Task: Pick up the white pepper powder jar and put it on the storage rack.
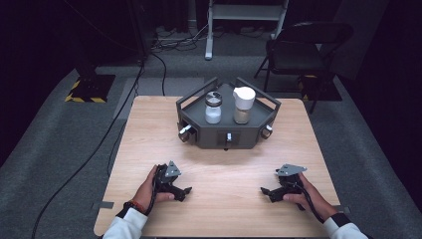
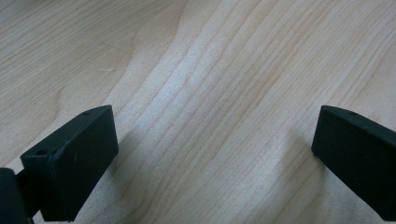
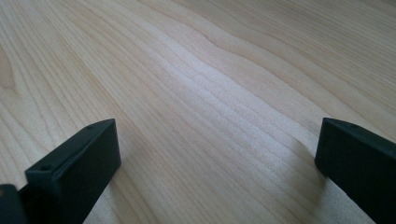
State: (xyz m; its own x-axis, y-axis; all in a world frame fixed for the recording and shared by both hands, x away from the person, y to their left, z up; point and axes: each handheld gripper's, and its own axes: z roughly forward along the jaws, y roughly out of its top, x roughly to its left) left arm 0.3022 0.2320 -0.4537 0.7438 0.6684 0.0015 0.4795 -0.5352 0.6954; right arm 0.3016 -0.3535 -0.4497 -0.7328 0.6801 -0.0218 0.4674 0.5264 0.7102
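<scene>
The left gripper [image 1: 185,190] rests on the pale wooden table [image 1: 224,169], jaws apart and empty. Ahead of it, well apart, the clear glass jar with a dark lid [image 1: 213,108] and white-capped shaker [image 1: 243,105] stand on the dark grey angular rack [image 1: 226,135]. The right gripper [image 1: 264,191] rests likewise, jaws spread. Judging from this, nothing is started.

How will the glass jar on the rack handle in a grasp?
The jar looks glass, so probably slick and breakable. It seems about half full of white powder, so likely moderately heavy. Upright and round on the rack, it could tip or roll if nudged.
</scene>
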